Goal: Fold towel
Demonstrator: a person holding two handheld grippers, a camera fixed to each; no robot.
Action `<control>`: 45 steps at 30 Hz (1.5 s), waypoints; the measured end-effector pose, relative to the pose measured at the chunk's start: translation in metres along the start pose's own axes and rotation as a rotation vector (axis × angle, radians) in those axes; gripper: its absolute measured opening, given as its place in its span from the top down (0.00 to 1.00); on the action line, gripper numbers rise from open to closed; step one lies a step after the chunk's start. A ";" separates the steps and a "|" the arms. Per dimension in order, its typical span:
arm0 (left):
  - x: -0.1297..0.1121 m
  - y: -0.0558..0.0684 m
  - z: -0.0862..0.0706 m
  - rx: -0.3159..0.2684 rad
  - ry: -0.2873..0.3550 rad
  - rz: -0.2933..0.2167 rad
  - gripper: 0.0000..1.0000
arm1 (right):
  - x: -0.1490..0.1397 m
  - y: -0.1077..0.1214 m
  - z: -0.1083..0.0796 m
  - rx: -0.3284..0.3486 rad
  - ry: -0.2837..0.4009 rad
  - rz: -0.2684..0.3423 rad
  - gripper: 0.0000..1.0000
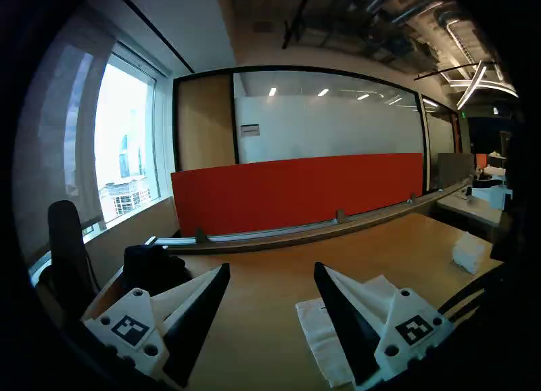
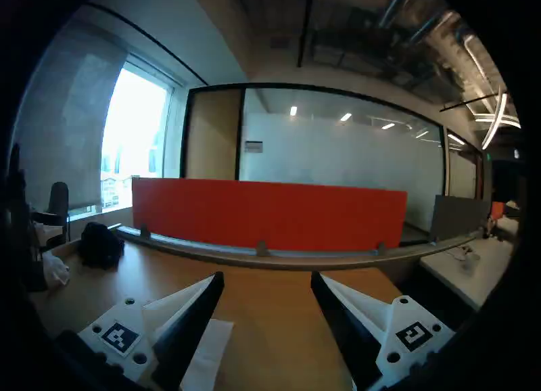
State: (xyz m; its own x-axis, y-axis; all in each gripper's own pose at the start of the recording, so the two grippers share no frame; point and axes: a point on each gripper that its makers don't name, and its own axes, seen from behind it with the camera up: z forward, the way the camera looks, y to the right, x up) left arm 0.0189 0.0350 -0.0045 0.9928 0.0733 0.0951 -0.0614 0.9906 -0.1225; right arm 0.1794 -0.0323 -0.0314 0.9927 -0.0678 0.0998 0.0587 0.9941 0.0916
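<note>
- Your left gripper (image 1: 271,269): jaws spread wide, nothing between them, bare desk in the gap.
- Your right gripper (image 2: 266,277): same state, jaws wide apart, holding nothing.
- The flat white cloth towel (image 1: 316,327) lies on the light brown wooden desk (image 1: 270,310). In the left gripper view it sits low and right of centre, partly hidden behind that gripper's right-hand finger. You can't tell whether the finger touches it.
- In the right gripper view the towel sits low and left, one corner poking out from under the left-hand finger.
- A long red divider panel (image 2: 270,215) runs along the desk's far edge.
- A soft black bag (image 2: 100,244) sits on the desk at far left, near the divider and well apart from the towel.
- A small crumpled white cloth (image 1: 468,250) lies on the desk at right in the left gripper view, well apart from the towel.
</note>
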 end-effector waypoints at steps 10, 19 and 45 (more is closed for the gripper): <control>-0.008 0.018 0.001 -0.113 -0.085 0.055 0.08 | -0.016 -0.037 -0.004 0.153 -0.124 -0.072 0.00; -0.026 0.042 0.002 -0.227 -0.156 0.070 0.08 | -0.036 -0.063 -0.010 0.287 -0.224 -0.122 0.00; -0.128 0.086 -0.004 -0.360 -0.320 0.168 0.08 | -0.130 -0.089 -0.018 0.469 -0.378 -0.285 0.00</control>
State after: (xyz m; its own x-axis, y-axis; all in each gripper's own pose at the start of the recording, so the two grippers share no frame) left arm -0.1127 0.1101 -0.0312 0.8874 0.3160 0.3357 -0.1222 0.8633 -0.4896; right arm 0.0472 -0.1104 -0.0706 0.8349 -0.4323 0.3406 0.1764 0.7965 0.5784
